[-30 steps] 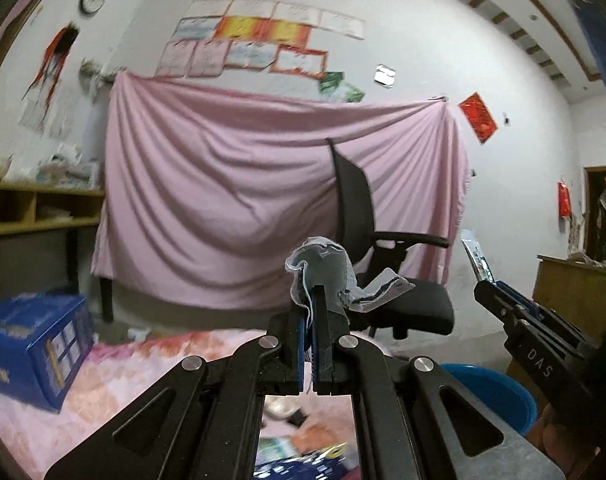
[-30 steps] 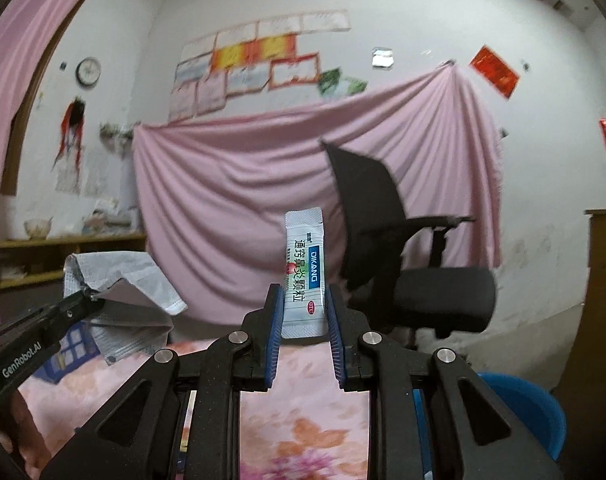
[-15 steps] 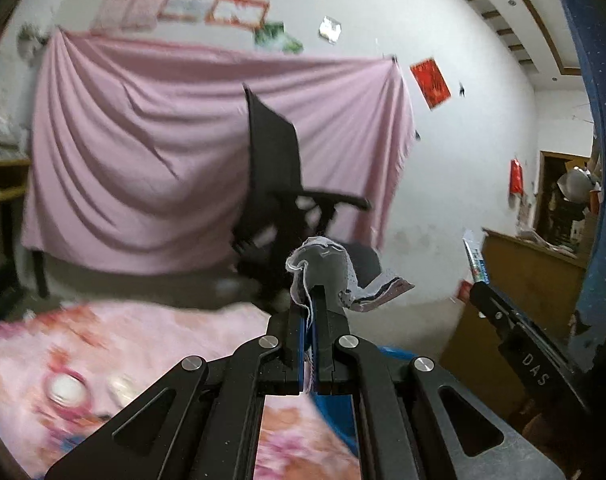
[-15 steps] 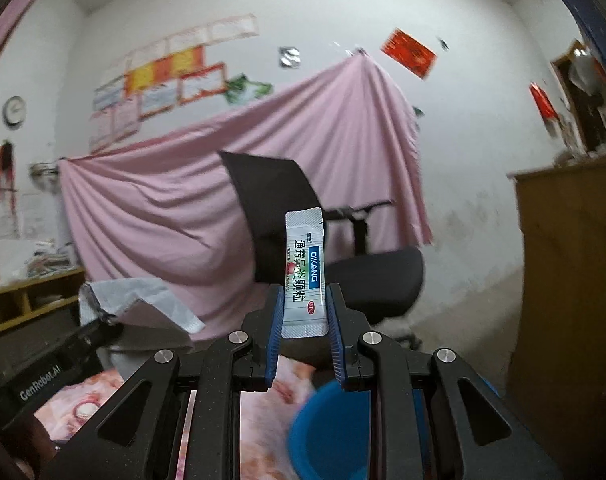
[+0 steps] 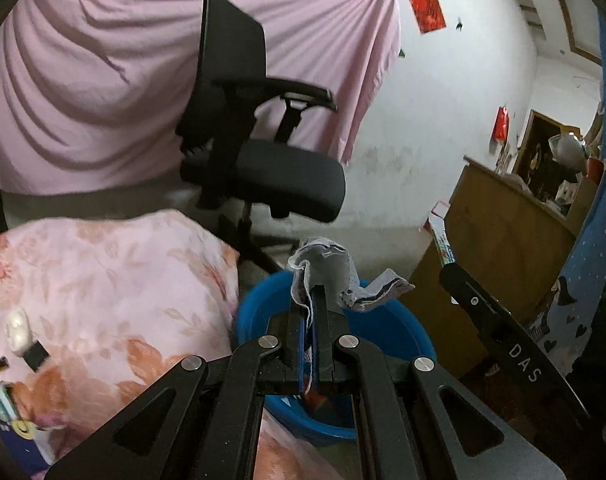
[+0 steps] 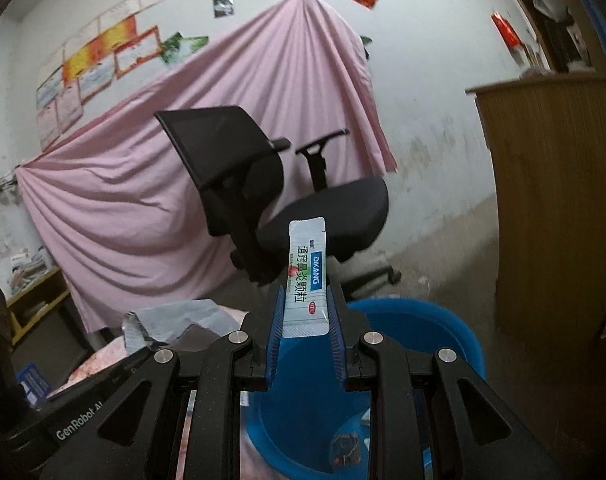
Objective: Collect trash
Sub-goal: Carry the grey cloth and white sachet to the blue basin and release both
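Trash in left wrist view: a crumpled wrapper (image 5: 327, 276) is pinched in the left tool (image 5: 312, 300), whose fingers are pressed together on it, above the near rim of the blue bin (image 5: 255, 320).
Right tool, same view: the right tool (image 5: 449, 264) juts in beside the bin's far side, a strip of packet at its tip; its spread cannot be told from here.
Counter, same view: the floral-covered counter (image 5: 103, 280) sits just beside the bin, with small bits near its outer edge, too small to identify.
Trash in right wrist view: a sachet (image 6: 306, 280) stands upright between the pads of the right tool (image 6: 306, 312), over the blue bin (image 6: 455, 336); the pads look to be gripping its edges.
Bin contents, right wrist view: 1 or 2 dark scraps lie at the bottom.
Left tool, right wrist view: the left tool (image 6: 139, 338) carries its wrapper just beside the bin.
Done: 2 pieces are picked up and brought to the bin, judging by their position.
Left: both drops, plus whatever remains on the counter.
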The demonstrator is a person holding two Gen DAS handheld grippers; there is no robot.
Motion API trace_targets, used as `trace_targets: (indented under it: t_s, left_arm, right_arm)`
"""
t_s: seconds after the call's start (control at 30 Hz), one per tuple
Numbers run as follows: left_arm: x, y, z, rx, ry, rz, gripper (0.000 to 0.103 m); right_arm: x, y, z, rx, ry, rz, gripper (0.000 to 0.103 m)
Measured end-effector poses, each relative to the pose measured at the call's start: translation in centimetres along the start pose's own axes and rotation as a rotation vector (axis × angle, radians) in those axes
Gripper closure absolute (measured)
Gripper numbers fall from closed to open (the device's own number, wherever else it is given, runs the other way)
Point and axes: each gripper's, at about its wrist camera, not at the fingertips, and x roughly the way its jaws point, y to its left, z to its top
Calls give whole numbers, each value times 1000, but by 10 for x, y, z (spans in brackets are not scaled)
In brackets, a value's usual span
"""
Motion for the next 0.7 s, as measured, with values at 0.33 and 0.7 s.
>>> trace_targets:
  t_s: [0.33,0.7]
  left_arm:
    - [9,11,-9,-95,58,-16,65]
    - [-14,27,-6,-124,12,38,55]
  right_arm:
    - [12,-18,-3,65,77,-14,82]
    - [7,-18,-2,73,64,-17,52]
